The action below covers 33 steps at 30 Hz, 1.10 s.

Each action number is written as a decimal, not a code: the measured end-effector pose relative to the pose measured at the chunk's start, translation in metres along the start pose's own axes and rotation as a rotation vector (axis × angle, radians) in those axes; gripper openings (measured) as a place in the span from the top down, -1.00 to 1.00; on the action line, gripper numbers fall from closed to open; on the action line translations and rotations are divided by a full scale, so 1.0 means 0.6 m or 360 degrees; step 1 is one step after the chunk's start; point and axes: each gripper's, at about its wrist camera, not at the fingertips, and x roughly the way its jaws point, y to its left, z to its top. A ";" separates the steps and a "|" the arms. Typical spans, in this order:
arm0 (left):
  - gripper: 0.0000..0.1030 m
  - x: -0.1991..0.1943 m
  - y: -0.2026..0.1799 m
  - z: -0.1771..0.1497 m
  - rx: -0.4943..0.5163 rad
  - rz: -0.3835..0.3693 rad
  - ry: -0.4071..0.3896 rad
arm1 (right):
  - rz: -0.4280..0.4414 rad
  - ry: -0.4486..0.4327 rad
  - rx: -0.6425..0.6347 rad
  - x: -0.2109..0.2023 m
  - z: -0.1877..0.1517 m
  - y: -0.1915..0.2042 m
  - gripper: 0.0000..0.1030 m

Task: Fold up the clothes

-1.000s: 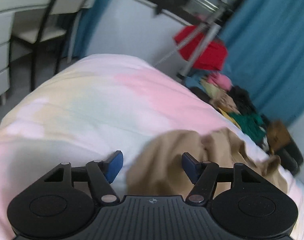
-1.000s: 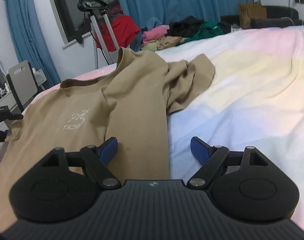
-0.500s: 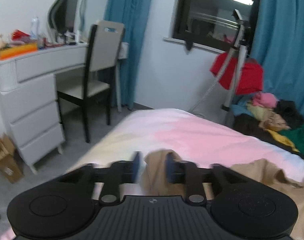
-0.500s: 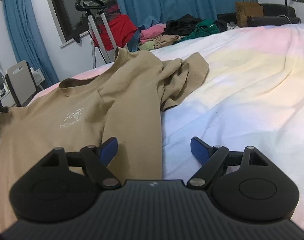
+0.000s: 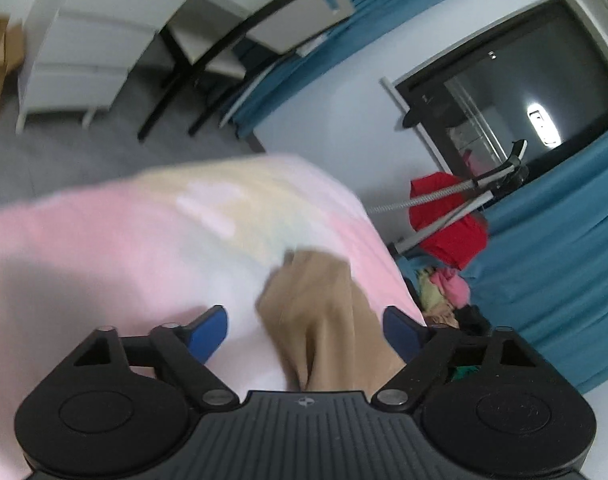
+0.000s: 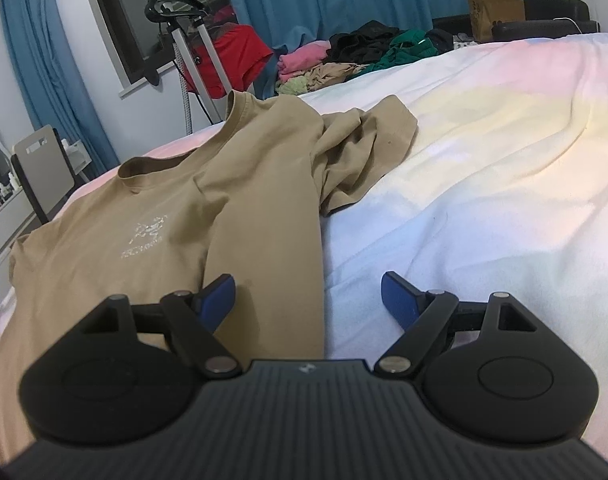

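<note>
Tan T-shirt lay on the pastel bedspread, both grippers spread.

The left gripper (image 5: pixel 305 330) had just been opening; a sleeve of the T-shirt (image 5: pixel 323 320) lay between its blue pads without touching either. The right gripper (image 6: pixel 307 300) hung with pads wide apart over the T-shirt (image 6: pixel 192 216), its edge partly folded, on the bedspread (image 6: pixel 483 184).
</note>
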 end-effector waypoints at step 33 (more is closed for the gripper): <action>-0.47 -0.054 -0.145 -0.116 0.1156 0.0391 -0.0055 | 0.0036 -0.0065 -0.0029 -0.021 0.014 -0.001 -0.59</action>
